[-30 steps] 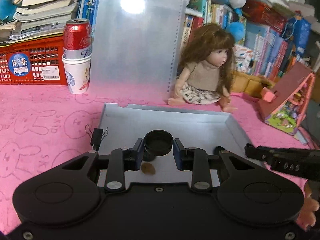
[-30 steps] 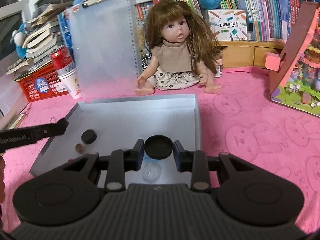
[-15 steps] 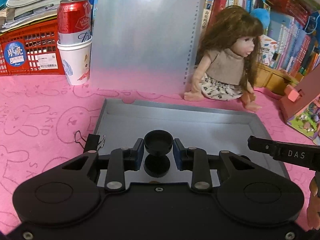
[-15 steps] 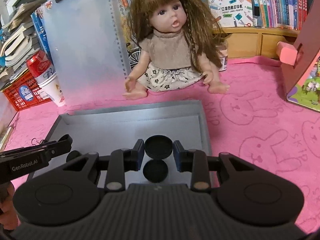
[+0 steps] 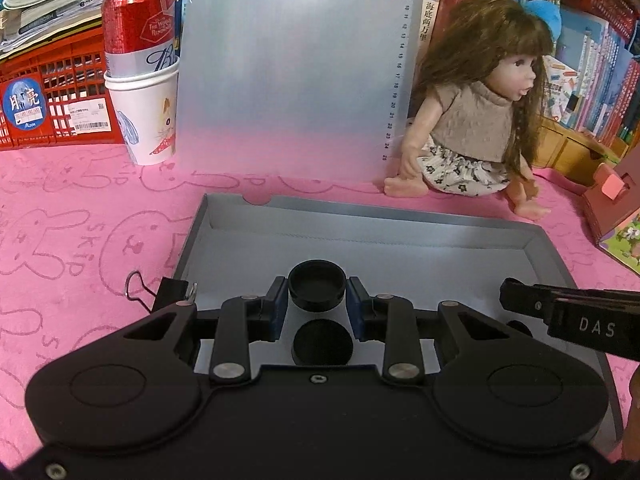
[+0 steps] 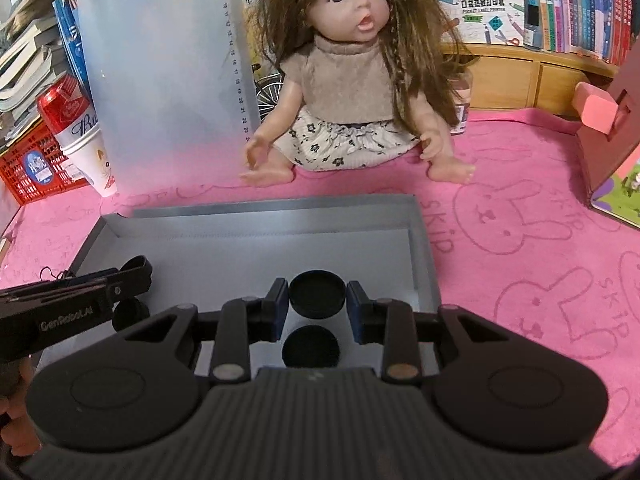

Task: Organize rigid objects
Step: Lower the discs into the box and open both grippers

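Left tongs (image 5: 317, 304) and right tongs (image 6: 317, 306) each pinch 1 black cap above the grey tray (image 5: 400, 248).

long-haired doll (image 6: 352, 80), red can (image 5: 138, 28) in paper cup (image 5: 146, 116), red crate (image 5: 52, 92), translucent clipboard (image 5: 288, 64)

Two black caps (image 5: 317, 290) (image 6: 317, 294), one tray (image 5: 360, 236), doll (image 5: 476, 112).

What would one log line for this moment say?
left gripper: shut on black cap | right gripper: shut on black lid | both over grey tray
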Demonstrator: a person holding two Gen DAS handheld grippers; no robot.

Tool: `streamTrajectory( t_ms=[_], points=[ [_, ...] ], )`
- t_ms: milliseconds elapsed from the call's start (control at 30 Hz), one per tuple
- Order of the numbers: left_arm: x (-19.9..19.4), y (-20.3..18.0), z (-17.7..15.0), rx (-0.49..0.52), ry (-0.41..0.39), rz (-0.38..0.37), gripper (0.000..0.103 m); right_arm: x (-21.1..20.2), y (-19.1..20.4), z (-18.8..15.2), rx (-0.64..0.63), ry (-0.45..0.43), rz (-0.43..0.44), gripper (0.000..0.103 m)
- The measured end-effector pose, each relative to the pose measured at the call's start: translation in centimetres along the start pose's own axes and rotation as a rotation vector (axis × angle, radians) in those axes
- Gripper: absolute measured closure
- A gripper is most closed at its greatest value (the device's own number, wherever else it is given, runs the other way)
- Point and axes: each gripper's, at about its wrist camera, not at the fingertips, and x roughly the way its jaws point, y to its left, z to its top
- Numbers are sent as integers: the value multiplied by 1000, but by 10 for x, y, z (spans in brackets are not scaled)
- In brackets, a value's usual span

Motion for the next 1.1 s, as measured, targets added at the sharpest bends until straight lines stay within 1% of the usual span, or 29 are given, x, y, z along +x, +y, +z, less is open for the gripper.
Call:
streamTrajectory(
  t_ms=[400,800,867,900,933,967,1100],
  points=[
    [8,-6,-3,29,6,3,73,11,6,-1,-25,20,-16,67],
    [8,-8,-6,47,-5,9,73,13,10,-2,-43,11,-28,66],
    [7,-8,-6,44,-5,3,72,12,8,-2,-35,8,-21,62],
    [6,-8,-6,42,-9,-2,69,12,7,-2,-28,5,-17,58],
    [4,-8,-6,45,-11,-8,62,10,6,-2,-28,4,-13,52],
    [2,-8,-6,50,-14,-12,60,9,6,-3,-31,-1,-11,47],
    [-10,-11,-6,65,-32,-12,54,0,6,-3,-42,-28,-16,42]
  ],
)
